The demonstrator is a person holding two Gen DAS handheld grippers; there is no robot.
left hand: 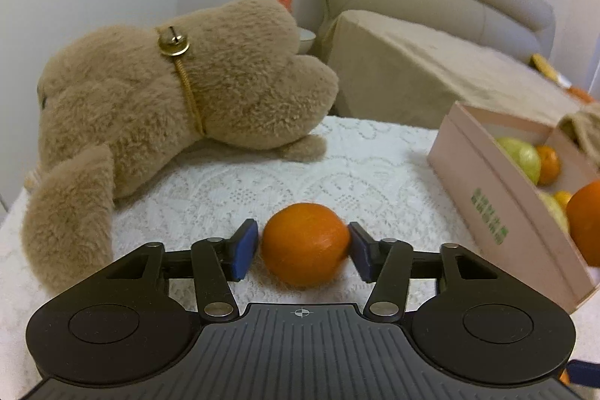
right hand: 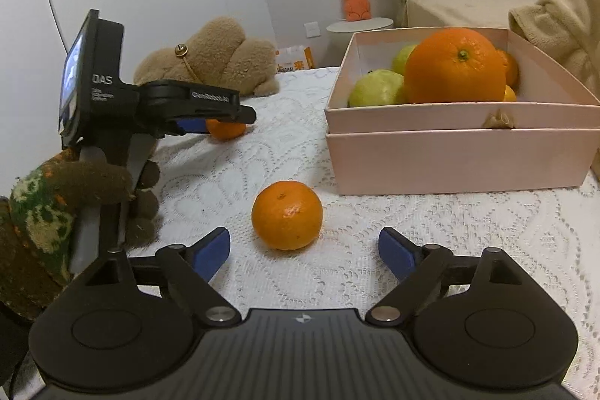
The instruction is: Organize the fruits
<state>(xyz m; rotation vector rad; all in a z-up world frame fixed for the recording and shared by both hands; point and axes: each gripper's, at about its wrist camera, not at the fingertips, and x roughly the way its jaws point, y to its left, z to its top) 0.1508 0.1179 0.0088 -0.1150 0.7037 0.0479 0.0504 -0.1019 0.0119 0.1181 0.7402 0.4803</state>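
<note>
On a white lace tablecloth point(right hand: 412, 231), the left gripper point(left hand: 303, 244) brackets a small orange point(left hand: 305, 244), its right blue pad touching the peel and the left pad just beside it. The right gripper point(right hand: 303, 252) stands wide open and empty just behind a second orange point(right hand: 287, 214) lying loose. A pink box point(right hand: 450, 156) beyond holds a big orange point(right hand: 455, 66) and green fruit point(right hand: 375, 89); a plush toy point(left hand: 168, 92) lies nearby.

A white lace-covered worktop point(right hand: 375, 250) carries a pink box point(right hand: 450, 152), two loose oranges point(right hand: 287, 214) point(left hand: 304, 244) and a plush toy point(left hand: 168, 92).
</note>
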